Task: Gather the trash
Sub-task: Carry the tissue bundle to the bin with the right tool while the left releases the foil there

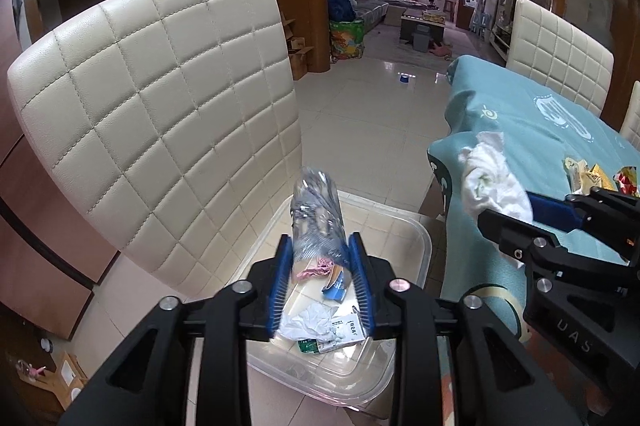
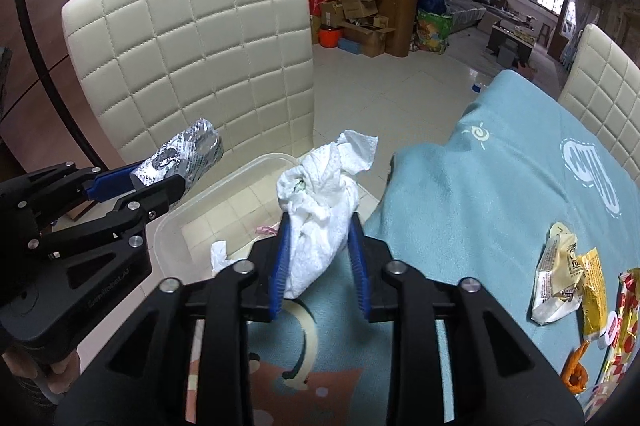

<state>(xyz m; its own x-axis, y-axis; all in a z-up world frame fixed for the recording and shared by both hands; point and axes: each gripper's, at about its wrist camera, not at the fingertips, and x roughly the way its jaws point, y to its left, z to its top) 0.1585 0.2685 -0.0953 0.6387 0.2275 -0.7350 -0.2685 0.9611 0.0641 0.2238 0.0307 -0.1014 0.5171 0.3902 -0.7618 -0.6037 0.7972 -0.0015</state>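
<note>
At the bottom centre of the left wrist view, the left gripper (image 1: 320, 280) is closed on a crushed silvery plastic bottle (image 1: 318, 222), its blue pads (image 1: 279, 286) pressed to both sides, the bottle pointing up the frame. Directly beneath lies a clear plastic bin (image 1: 416, 246) holding crumpled paper (image 1: 310, 322), a pink scrap and what looks like a small carton, though the bottle blurs it. In the right wrist view, the right gripper (image 2: 318, 262) at lower centre clamps a wadded white tissue (image 2: 320, 202) over the edge of the teal tablecloth (image 2: 480, 194). Snack wrappers (image 2: 560, 274) lie at lower right. A cream quilted chair (image 2: 192, 38) fills the upper left behind the bin.
</note>
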